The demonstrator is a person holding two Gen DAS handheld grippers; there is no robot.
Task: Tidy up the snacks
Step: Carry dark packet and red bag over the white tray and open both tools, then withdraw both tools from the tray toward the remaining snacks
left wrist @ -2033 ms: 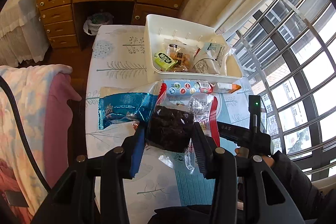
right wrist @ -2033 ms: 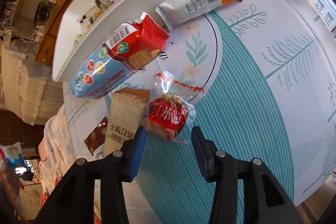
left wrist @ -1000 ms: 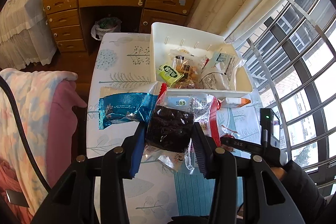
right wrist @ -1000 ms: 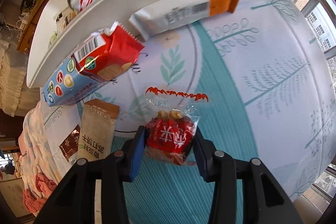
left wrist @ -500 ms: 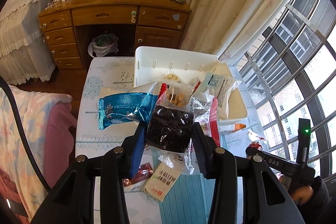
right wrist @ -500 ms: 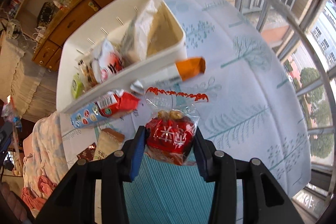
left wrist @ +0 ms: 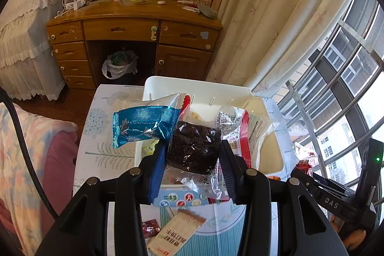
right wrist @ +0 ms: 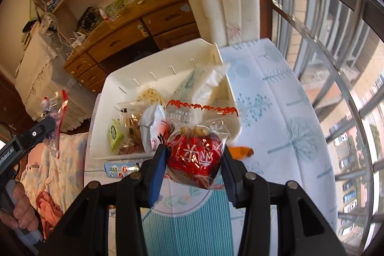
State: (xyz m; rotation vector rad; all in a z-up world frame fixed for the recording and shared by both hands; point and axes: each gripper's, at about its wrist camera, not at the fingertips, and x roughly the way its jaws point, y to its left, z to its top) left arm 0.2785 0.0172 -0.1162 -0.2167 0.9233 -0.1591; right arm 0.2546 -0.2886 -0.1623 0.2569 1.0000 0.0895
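With your left claw (left wrist: 193, 160) clamped on the dark snack bag (left wrist: 194, 148) and your right claw (right wrist: 193, 160) on the red packet (right wrist: 195, 155) above the white bin (right wrist: 165, 54), both crinkly wrappers could slip and miss it.

I now hold my right gripper (right wrist: 193, 161), gripping the red snack bag (right wrist: 195, 156), lifted off the table (right wrist: 276, 112) over the white bin (right wrist: 165, 68).

A wooden desk (left wrist: 134, 25) stands beside cream curtains (left wrist: 276, 23) and barred windows (left wrist: 348, 78).
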